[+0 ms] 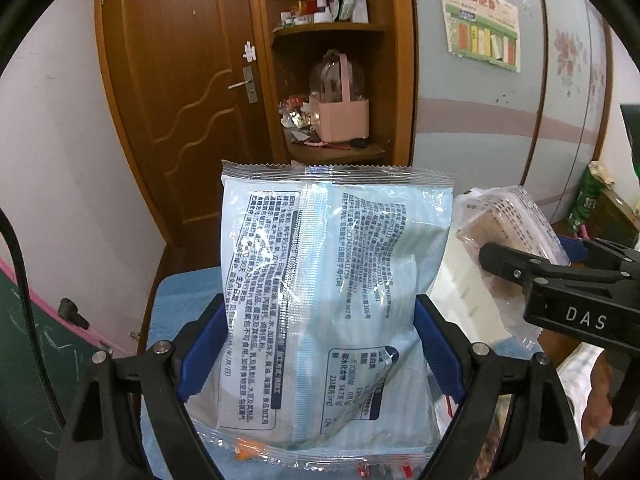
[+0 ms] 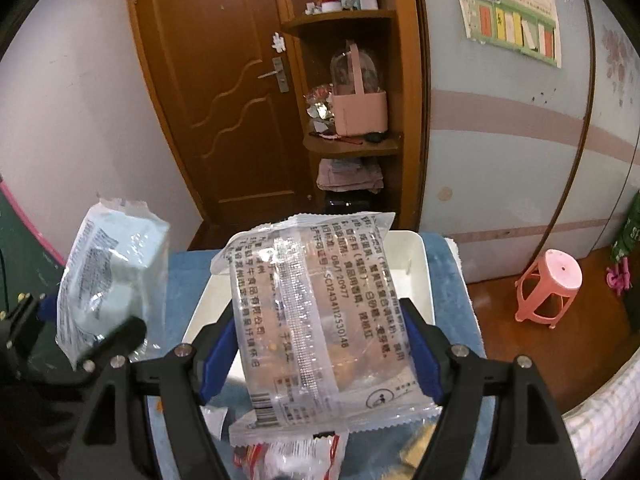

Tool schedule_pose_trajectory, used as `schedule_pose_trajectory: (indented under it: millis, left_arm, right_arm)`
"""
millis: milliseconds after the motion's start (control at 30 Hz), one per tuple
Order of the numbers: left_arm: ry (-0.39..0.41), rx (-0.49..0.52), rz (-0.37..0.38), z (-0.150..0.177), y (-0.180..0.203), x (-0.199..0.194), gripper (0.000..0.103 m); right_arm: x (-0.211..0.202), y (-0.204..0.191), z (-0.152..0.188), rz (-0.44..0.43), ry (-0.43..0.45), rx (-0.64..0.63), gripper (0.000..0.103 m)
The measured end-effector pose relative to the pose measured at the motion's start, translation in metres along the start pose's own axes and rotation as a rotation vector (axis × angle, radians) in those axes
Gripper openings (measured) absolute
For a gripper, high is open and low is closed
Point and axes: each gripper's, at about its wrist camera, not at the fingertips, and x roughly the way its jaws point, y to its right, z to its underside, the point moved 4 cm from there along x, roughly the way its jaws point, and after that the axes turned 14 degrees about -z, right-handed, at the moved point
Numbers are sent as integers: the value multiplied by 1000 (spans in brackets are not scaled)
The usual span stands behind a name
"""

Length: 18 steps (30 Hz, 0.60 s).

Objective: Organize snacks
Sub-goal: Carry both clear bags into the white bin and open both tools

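Observation:
My left gripper (image 1: pixel 320 312) is shut on a light blue snack packet (image 1: pixel 332 248), its blue pads pressing both sides; the packet stands upright, printed back toward the camera. In the right wrist view that packet (image 2: pixel 112 264) and my left gripper (image 2: pixel 72 320) show at the left, lifted off the table. My right gripper (image 2: pixel 318 320) is shut on a clear packet (image 2: pixel 320 264) with brownish pastry inside, held over the near end of a white tray (image 2: pixel 416 248). In the left wrist view the right gripper (image 1: pixel 520 276) and its clear packet (image 1: pixel 504 216) are at the right.
A blue cloth (image 2: pixel 452 276) covers the table under the tray. More snack packets, one red and white (image 2: pixel 288 456), lie below the right gripper. A pink stool (image 2: pixel 548 288) stands on the wooden floor at right. Behind are a wooden door (image 1: pixel 180 100) and a shelf with a pink basket (image 1: pixel 340 116).

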Motion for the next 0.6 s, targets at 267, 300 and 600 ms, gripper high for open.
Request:
schedule_pose_trajectory:
  millis: [267,300,600]
  left_arm:
    - [-60,-2,-8,-1,17,64,88]
    - [-68,1,-11,0,19,70,88]
    - [-187,-15,54,9,35,114,92]
  right_arm:
    - [52,21,-14,40,-55,26,76]
    - [56,23,-13,40,-61,31,76]
    - [90,42,-8,73,-122,64,79]
